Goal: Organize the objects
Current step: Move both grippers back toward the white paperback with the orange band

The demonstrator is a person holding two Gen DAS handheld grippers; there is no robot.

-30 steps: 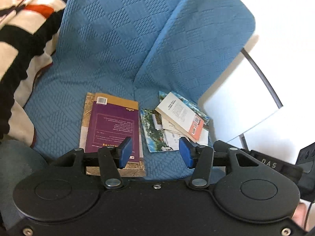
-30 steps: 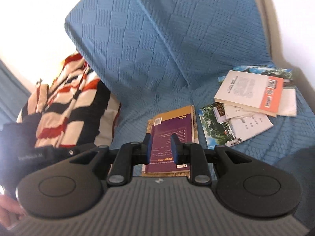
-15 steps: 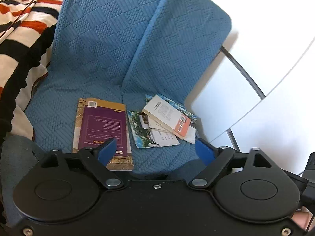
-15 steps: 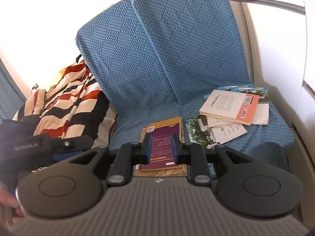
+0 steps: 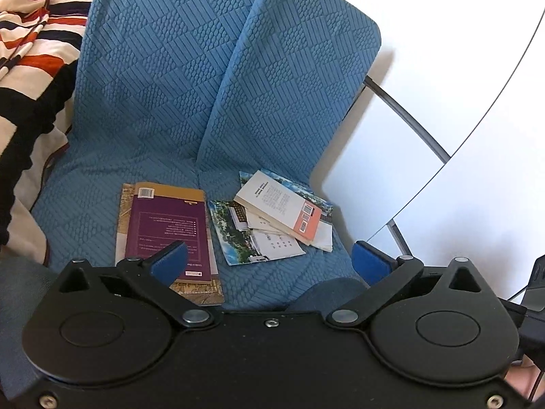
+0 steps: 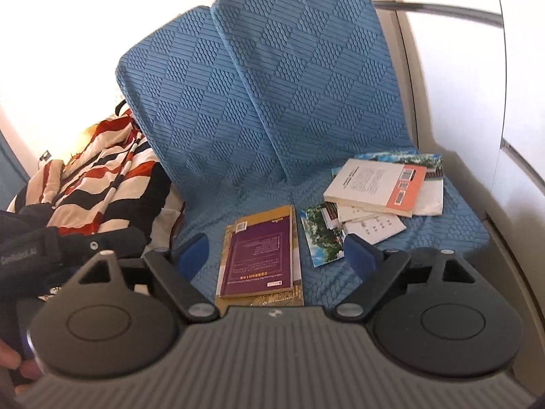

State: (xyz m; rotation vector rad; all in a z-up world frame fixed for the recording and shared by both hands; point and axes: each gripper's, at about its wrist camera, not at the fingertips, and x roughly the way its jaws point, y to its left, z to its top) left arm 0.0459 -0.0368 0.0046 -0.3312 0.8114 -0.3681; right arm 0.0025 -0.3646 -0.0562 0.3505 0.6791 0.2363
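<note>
A purple book (image 6: 260, 262) lies flat on a tan book (image 6: 296, 298) near the front of the blue sofa seat (image 5: 85, 211). Just beside it, toward the white wall (image 5: 477, 187), sits a loose pile — a white-and-orange book (image 6: 374, 184) atop scenic-cover booklets (image 6: 322, 238). The left gripper (image 5: 269, 262) and right gripper (image 6: 277, 250) hover above the seat, jaws just spread wide, nothing between them. A striped blanket (image 6: 102, 177) lies heaped on the far side of the 2 stacked books.
</note>
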